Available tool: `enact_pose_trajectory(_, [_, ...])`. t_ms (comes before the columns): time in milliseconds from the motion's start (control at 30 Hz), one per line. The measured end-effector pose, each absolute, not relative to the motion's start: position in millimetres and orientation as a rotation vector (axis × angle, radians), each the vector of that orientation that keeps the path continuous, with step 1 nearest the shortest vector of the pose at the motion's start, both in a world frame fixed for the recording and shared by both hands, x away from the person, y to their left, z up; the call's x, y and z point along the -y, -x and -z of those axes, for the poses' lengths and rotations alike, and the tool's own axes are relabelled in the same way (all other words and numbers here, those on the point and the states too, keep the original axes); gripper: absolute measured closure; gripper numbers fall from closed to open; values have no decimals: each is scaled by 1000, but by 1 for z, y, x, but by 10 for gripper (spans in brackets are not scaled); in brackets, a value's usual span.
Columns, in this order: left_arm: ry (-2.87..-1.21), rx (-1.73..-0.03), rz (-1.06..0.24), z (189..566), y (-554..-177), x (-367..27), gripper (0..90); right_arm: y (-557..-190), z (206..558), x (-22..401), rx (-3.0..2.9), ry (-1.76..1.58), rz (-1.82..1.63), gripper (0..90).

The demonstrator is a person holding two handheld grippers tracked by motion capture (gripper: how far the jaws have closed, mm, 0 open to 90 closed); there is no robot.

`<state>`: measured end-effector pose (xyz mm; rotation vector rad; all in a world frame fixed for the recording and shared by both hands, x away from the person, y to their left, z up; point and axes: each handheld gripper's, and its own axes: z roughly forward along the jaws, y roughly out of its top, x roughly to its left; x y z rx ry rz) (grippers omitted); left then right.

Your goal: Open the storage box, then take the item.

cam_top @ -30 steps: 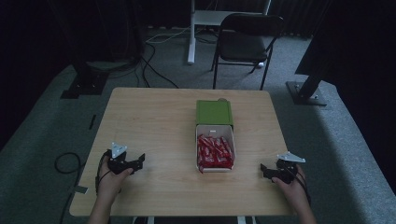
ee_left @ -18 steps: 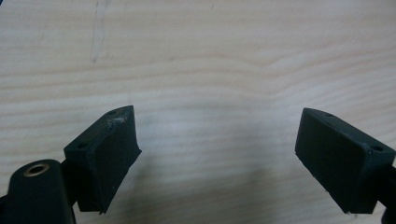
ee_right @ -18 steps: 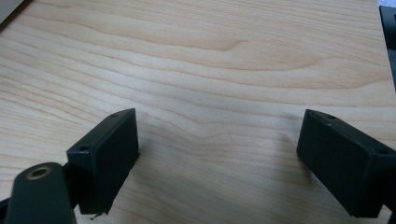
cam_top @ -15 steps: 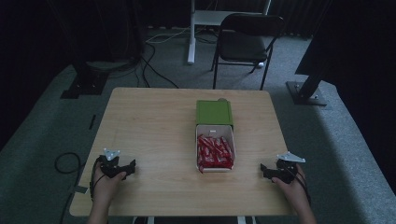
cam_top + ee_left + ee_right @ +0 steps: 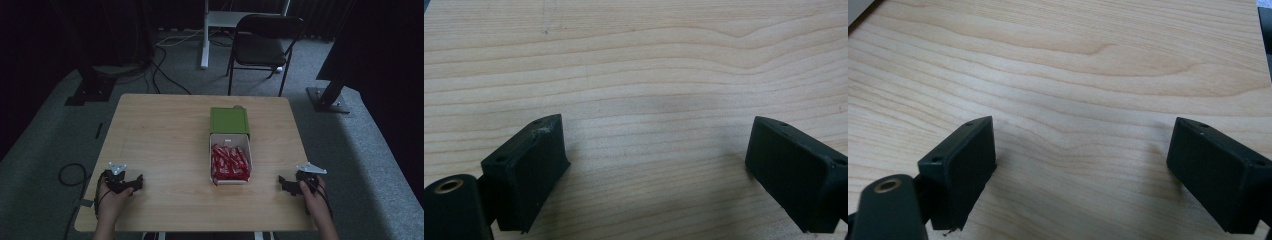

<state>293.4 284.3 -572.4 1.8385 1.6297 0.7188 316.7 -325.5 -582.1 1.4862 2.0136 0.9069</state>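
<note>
L gripper — jaws spread, moved back toward table corner since 1 s ago. R gripper — spread, unmoved. Box unchanged.

Dim, murky high view with black surroundings, brighter gripper views, soft shadows beneath blurred tongs, perhaps overhead light

The worktop is pale wood with wavy brown grain lines. Each hand-held gripper is black: the left hand-held gripper and the right hand-held gripper both carry a light grey plate on top. Between them sits a white box of red-wrapped bars, its lid green. Beyond them, the chair is black and the floor is grey carpet.
</note>
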Motion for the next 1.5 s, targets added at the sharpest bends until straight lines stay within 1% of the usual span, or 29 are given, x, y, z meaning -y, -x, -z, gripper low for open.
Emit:
enact_pose_trajectory(1200, [-1847,-1616,-712,573,-294,-284,99,-318,581,324,-1999,-1520,-916,115])
enact_pose_trajectory(1233, [-1849,-1614,-711,573,-295,-284,83,-316,579,323,-2008,-1519,-919,128])
enact_pose_trajectory(1267, [-1855,-1611,-707,573,-295,-284,83,-316,579,323,-2008,-1519,-919,128])
enact_pose_trajectory(1367, [-1874,-1603,-696,573,-297,-283,38,-315,576,321,-2008,-1528,-924,128])
enact_pose_trajectory(1500, [-1873,-1607,-695,573,-297,-282,33,-315,571,320,-2008,-1530,-934,128])
